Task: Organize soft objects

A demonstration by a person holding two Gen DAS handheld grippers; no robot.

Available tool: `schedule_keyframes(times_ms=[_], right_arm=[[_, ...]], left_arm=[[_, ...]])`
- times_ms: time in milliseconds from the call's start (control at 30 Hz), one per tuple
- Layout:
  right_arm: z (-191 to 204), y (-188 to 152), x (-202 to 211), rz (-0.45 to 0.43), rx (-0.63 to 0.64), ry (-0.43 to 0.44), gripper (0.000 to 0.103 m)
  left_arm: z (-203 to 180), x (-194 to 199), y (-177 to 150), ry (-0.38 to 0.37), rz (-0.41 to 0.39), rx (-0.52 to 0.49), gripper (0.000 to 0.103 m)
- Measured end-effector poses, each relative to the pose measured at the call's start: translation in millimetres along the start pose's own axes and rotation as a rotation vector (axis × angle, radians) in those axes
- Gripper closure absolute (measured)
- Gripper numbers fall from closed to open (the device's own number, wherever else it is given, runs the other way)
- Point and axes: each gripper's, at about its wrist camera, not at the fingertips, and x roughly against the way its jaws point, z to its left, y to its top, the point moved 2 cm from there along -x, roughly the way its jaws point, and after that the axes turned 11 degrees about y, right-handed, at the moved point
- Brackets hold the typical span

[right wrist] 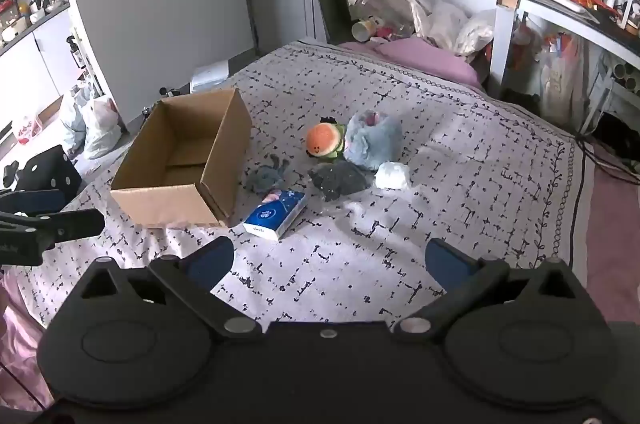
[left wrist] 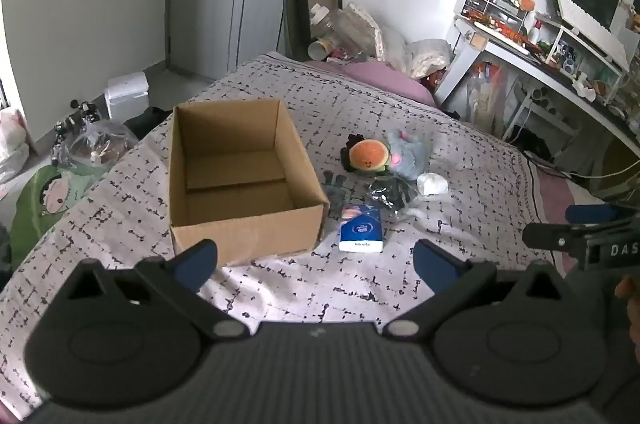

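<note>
On the bed (left wrist: 360, 296), under a patterned grey-white cover, the lot runs left to right as follows. Item one: a cardboard box (left wrist: 240, 167), open at the top and empty as far as its floor shows, flaps folded down inside; nothing has been put in it yet. Item two, just beside the box's right wall: a small grey knitted piece (right wrist: 266, 175), perhaps a glove, lying flat. Item three, nearer the foot of the bed: a blue tissue pack (right wrist: 276, 214), touching or almost touching the box corner. Item four, behind these: an orange round plush (left wrist: 368, 153) with a small face and green trim, leaning against item five, a pale blue furry plush (left wrist: 408, 153). Item six, in front of those two: a dark, crinkled bundle (right wrist: 340, 179), seemingly in clear film; its contents cannot be told. Item seven, furthest right: a white wad (left wrist: 432, 183), soft cloth or paper. Both tools hang above the near edge of the bed, tilted downward: the left gripper (left wrist: 316, 260) has its jaws wide apart and hold nothing, the right gripper (right wrist: 330, 258) likewise spread and empty. By my judgement the sorting stands at its very start: every soft thing lies loose on the cover, all remain to be boxed.
</note>
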Motion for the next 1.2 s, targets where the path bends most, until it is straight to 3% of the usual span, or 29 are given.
schedule_keyframes(times_ms=[567,1200], right_arm=[[-8,-4,-6,0.017,-0.006,-0.017,0.000],[-9,1,22,-0.055,-0.032,-0.008,0.000]], left_arm=[[5,4,-1,-0.011,-0.025,0.012,0.000],[6,19,11,-0.056,-0.059,0.024,0.000]])
